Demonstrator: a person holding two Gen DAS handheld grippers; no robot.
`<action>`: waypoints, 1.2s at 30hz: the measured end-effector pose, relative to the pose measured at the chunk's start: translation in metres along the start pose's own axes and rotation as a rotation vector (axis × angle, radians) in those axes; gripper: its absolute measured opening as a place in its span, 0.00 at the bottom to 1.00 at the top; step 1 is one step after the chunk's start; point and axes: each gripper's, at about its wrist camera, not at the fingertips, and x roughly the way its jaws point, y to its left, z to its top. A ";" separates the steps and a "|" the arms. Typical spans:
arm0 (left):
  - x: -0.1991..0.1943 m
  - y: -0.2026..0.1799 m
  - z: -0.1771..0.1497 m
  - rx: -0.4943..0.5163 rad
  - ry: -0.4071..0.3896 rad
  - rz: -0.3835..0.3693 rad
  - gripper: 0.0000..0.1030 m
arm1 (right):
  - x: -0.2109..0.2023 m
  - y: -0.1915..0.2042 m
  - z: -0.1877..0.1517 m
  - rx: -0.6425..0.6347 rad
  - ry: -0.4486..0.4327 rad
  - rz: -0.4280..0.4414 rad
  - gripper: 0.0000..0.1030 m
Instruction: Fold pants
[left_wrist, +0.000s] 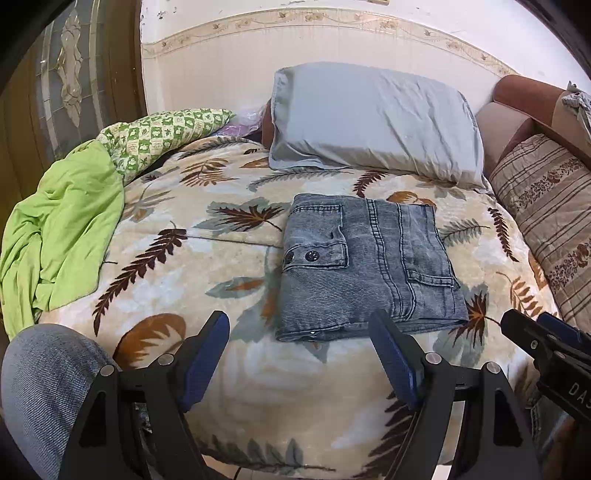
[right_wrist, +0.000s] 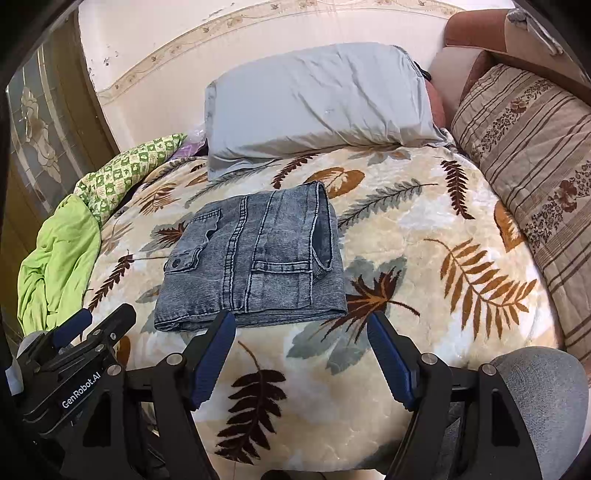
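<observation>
The pants (left_wrist: 365, 266) lie folded into a compact square on the bed (left_wrist: 177, 280), just ahead of both tongs. Left tongs (left_wrist: 299, 354) and right tongs (right_wrist: 301, 350) gape released, grasping nothing, about equally near.

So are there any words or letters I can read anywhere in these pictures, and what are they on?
"GenRobot.AI": white letters on the black body of the left gripper, seen in the right wrist view.
"DA": white letters on the right gripper, cut off at the edge of the left wrist view, so the rest cannot be read.
The folded jeans have snap buttons, with marks too small to read.
Nothing else carries words.
</observation>
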 end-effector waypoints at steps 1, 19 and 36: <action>0.001 0.000 0.000 0.000 0.000 0.001 0.76 | 0.000 0.000 0.000 0.001 0.001 -0.001 0.73; -0.002 0.000 -0.002 0.011 -0.005 0.010 0.76 | 0.000 0.001 0.000 -0.001 0.002 -0.004 0.73; -0.006 0.002 -0.002 0.010 0.004 -0.004 0.76 | -0.001 0.001 -0.003 -0.017 -0.002 -0.030 0.73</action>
